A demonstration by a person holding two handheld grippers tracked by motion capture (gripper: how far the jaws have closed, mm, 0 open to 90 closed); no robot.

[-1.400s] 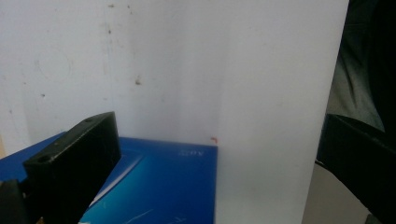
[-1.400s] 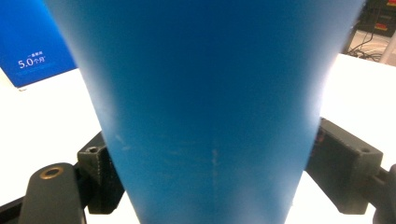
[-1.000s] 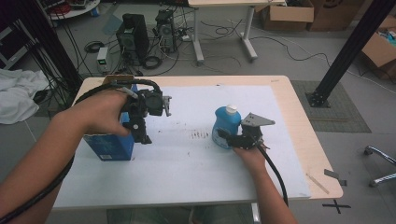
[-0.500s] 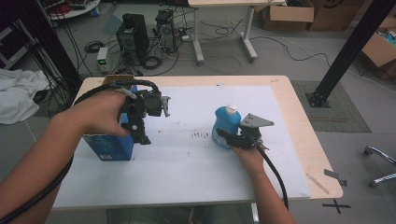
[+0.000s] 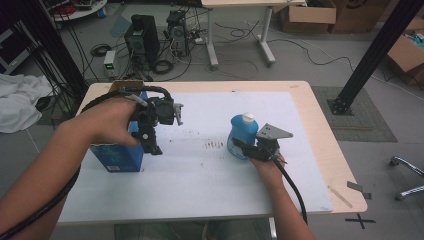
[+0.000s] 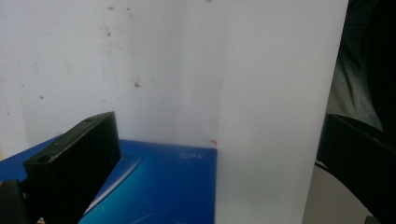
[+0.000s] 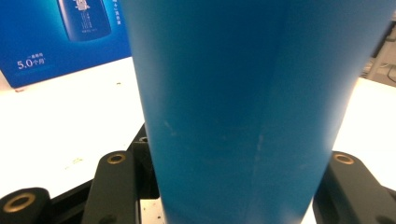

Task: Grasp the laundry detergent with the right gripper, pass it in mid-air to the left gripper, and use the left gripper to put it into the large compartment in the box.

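The blue plastic bottle with a white cap [image 5: 240, 134] stands upright on the white sheet [image 5: 210, 180] that covers the wooden table [image 5: 320, 125], right of the sheet's middle and nearer its right edge than its left. The right gripper [image 5: 239, 145] has just been closing its black jaws, and they now press on the lower body of the bottle from both sides; in the right gripper view the blue wall [image 7: 243, 112] stands between the jaws, touching each.

Near the left edge of the sheet stands a blue cardboard box [image 5: 117, 156]. Its face in the right gripper view [image 7: 60, 37] bears a printed picture of a bottle and white writing, of which "5.0" followed by small characters can be read. The left gripper [image 5: 150, 145] hangs over the box's right end, pointing down. Whether its jaws grasp the box I cannot tell: the left gripper view shows one black jaw just beside the box's blue top [image 6: 159, 186].
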